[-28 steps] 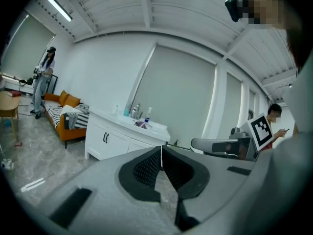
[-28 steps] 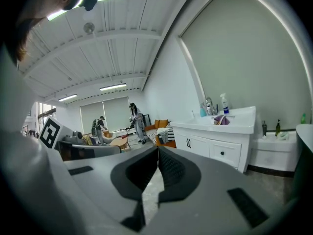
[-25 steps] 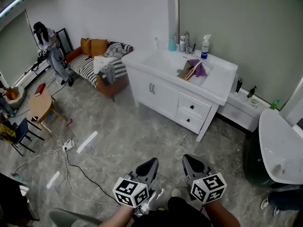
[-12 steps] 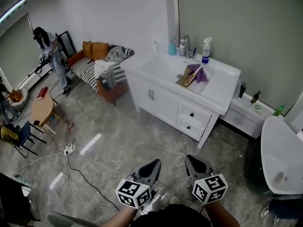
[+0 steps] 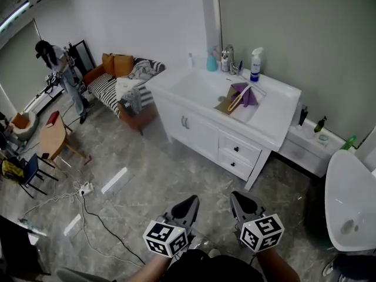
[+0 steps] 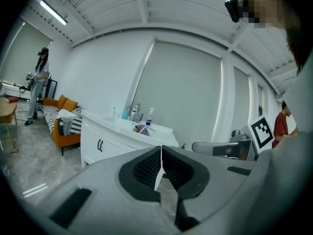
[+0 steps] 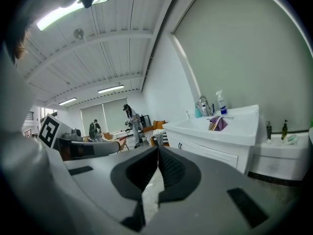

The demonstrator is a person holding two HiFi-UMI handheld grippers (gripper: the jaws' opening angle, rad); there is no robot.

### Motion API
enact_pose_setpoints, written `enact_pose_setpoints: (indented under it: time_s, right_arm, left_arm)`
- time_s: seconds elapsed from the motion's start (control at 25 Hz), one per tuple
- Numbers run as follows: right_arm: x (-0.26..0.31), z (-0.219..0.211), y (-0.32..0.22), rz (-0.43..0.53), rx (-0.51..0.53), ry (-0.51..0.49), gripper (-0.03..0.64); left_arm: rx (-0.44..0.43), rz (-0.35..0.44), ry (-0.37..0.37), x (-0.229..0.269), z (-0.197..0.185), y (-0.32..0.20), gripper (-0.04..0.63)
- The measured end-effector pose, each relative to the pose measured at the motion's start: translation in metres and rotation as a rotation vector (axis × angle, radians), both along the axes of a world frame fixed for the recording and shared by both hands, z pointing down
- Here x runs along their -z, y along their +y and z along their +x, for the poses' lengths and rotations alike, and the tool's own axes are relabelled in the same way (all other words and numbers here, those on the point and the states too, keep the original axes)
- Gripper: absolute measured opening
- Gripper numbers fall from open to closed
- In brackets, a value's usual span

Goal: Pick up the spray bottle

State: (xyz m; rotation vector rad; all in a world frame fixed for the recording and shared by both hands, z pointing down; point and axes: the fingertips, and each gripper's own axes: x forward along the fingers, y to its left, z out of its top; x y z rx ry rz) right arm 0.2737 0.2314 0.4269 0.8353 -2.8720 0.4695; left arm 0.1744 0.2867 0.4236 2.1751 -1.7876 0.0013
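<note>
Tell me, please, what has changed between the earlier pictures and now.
The holder has walked a little nearer the white vanity, which now looks larger and lower in the head view. The person near the sofa has shifted slightly. Unchanged: the left tongs and right tongs are shut and empty; the spray bottle stands untouched on the vanity top.

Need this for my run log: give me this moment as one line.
phase: pre-grasp | left gripper: shut, empty | right gripper: shut, empty | spray bottle: upright on vanity counter, untouched
</note>
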Motion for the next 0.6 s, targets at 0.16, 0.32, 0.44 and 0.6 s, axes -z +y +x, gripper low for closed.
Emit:
enact_pose_setpoints:
  time_s: [0.16, 0.32, 0.44, 0.6]
  right_arm:
    - [-0.005, 0.0, -0.015, -0.014, 0.003, -0.007, 0.006]
    - [-0.008, -0.009, -0.023, -0.023, 0.021, -0.006, 0.006]
    - [-0.007, -0.017, -0.029, -0.028, 0.032, -0.008, 0.006]
    - [-0.008, -0.028, -0.04, -0.026, 0.04, -0.002, 0.006]
  left_arm:
    - [0.012, -0.005, -0.003, -0.003, -0.002, -0.012, 0.011]
    - [0.032, -0.007, -0.002, -0.004, -0.01, -0.02, 0.011]
    - [0.039, -0.008, 0.003, -0.003, -0.017, -0.027, 0.011]
    - [0.043, -0.008, 0.01, -0.004, -0.027, -0.041, 0.011]
